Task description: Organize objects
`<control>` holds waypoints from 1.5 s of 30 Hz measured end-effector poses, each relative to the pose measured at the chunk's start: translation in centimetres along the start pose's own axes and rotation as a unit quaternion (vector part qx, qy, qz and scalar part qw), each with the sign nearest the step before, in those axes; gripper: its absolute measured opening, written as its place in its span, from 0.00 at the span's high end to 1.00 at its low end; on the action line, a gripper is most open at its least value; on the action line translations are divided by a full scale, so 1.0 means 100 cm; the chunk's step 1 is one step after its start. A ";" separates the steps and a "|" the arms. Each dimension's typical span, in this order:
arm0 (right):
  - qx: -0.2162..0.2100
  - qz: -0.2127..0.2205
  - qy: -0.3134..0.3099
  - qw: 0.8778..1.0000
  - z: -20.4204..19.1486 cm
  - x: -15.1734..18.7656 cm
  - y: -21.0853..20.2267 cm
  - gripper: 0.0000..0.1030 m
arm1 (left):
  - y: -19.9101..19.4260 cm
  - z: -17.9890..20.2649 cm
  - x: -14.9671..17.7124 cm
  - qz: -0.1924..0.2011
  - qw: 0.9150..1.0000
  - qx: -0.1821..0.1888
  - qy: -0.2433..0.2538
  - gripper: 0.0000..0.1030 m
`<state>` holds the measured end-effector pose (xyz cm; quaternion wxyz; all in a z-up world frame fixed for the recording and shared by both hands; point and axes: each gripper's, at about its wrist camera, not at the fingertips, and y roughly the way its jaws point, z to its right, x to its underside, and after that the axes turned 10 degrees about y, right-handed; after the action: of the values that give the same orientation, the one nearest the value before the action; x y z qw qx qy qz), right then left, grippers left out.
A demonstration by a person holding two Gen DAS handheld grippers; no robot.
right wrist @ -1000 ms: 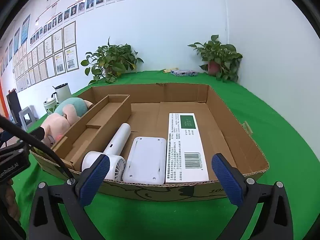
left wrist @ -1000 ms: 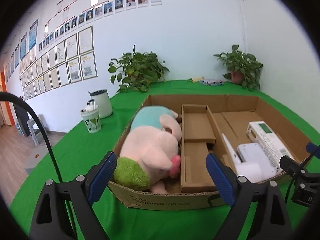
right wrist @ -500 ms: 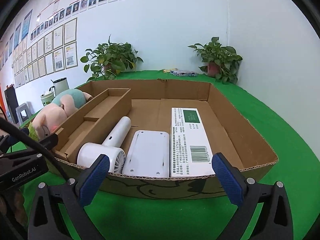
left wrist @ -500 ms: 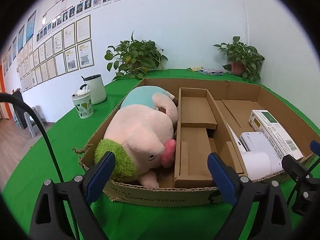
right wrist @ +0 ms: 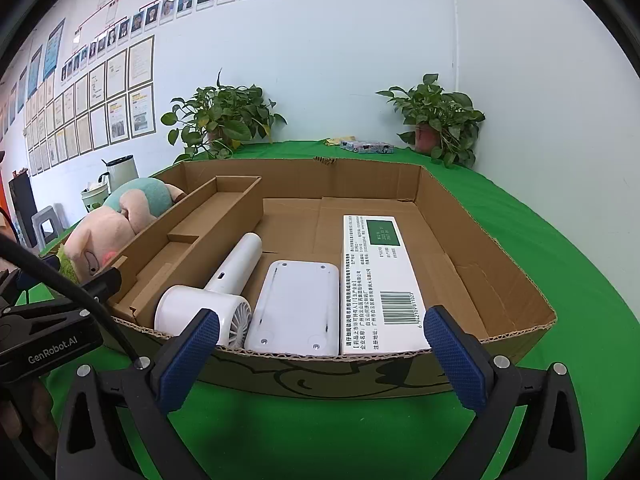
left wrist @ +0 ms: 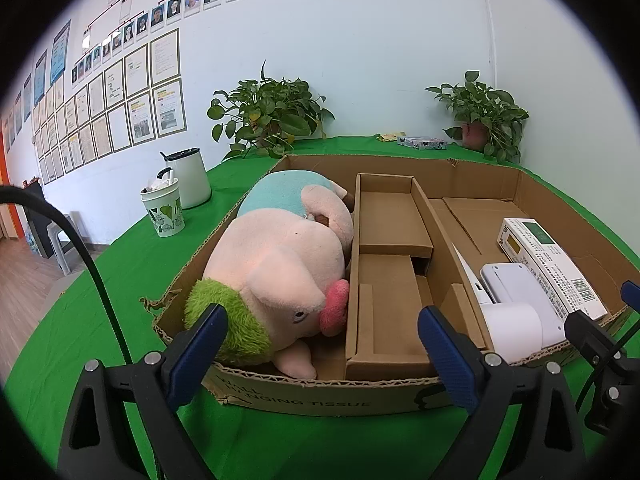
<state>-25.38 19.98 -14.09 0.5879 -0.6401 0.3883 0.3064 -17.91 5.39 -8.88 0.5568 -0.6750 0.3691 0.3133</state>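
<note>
Both hand-held grippers, left [left wrist: 320,344] and right [right wrist: 316,344], hover spread wide and empty just before the cardboard box's [right wrist: 360,372] near wall on the green desk [right wrist: 560,240], probably because sorting looks finished. Inside, the handheld fan [right wrist: 216,296], white device [right wrist: 296,304] and medicine carton [right wrist: 380,280] lie side by side in the right section, likely grouped by shape. Beyond the divider tray [left wrist: 392,264], the plush pig [left wrist: 280,268] fills the left section alone.

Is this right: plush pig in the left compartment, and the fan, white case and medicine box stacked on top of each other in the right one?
Not quite. The fan, white case and medicine box are not stacked; they lie side by side on the floor of the right compartment, as the right wrist view shows. The plush pig is in the left compartment of the cardboard box.
</note>
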 end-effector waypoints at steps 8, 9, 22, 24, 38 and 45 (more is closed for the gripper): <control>0.000 0.000 0.000 1.000 -0.001 0.000 0.000 0.00 | -0.001 0.000 0.000 0.000 1.000 0.002 -0.001 0.07; 0.000 0.000 0.000 1.000 0.000 0.000 0.000 0.00 | 0.000 0.000 0.000 0.000 1.000 0.002 -0.001 0.07; -0.011 0.002 0.006 1.000 0.002 -0.001 0.001 0.00 | 0.000 0.000 0.000 0.000 1.000 0.002 -0.001 0.06; -0.011 0.002 0.006 1.000 0.002 -0.001 0.001 0.00 | -0.001 0.000 0.000 0.000 1.000 0.001 -0.001 0.06; -0.009 0.002 0.006 1.000 0.002 -0.002 0.003 0.00 | -0.002 0.000 0.000 0.001 1.000 0.011 0.000 0.01; -0.006 0.001 0.004 1.000 0.001 -0.002 0.004 0.00 | 0.000 0.003 0.000 0.001 1.000 0.013 0.002 0.01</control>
<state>-25.77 20.12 -14.14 0.5824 -0.6442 0.3894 0.3069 -17.92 5.68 -8.88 0.5644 -0.6679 0.3747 0.3082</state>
